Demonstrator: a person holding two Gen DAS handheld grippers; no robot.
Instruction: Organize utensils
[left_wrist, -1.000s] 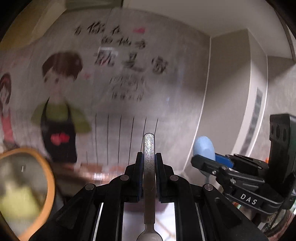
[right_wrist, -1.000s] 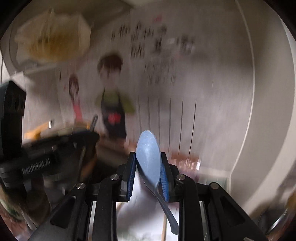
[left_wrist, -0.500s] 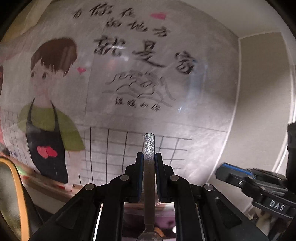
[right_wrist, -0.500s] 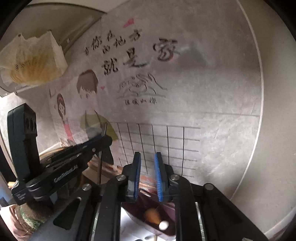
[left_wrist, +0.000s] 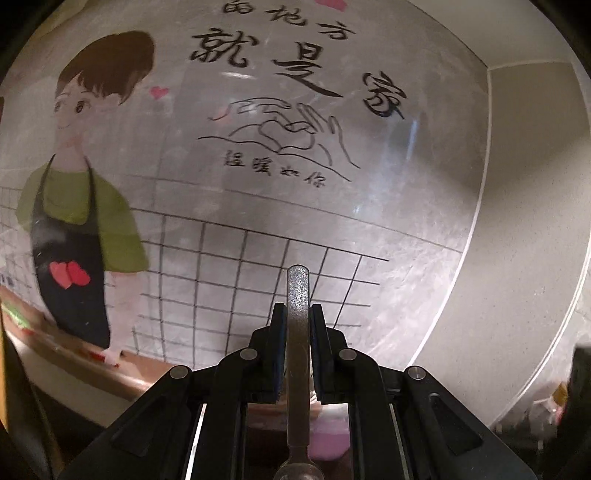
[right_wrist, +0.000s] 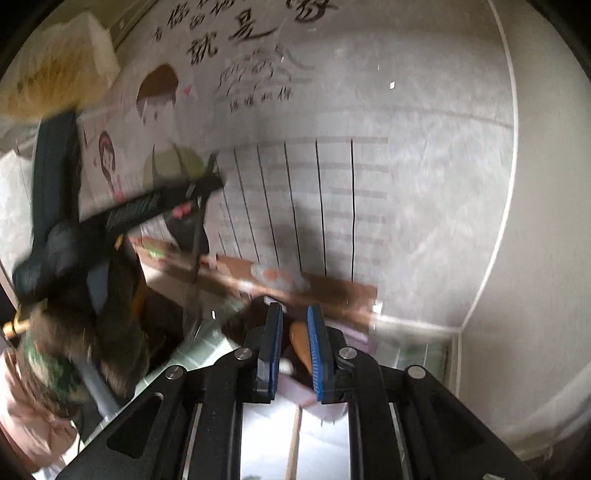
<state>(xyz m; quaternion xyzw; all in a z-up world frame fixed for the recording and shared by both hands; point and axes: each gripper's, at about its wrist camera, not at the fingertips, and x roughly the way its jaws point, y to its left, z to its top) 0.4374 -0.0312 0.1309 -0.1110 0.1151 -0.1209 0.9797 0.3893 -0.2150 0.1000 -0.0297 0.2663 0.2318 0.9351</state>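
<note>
Cartoon-printed wall sheeting (left_wrist: 258, 147) fills both views. One metal spoon (left_wrist: 297, 332) is clamped handle-forward in the left gripper (left_wrist: 297, 317); right gripper (right_wrist: 294, 325) fingers stand narrow, holding nothing.

Two hand-held grippers (left_wrist: 297, 321) (right_wrist: 294, 325), one metal spoon (left_wrist: 297, 369), one wall poster (left_wrist: 258, 147).
</note>
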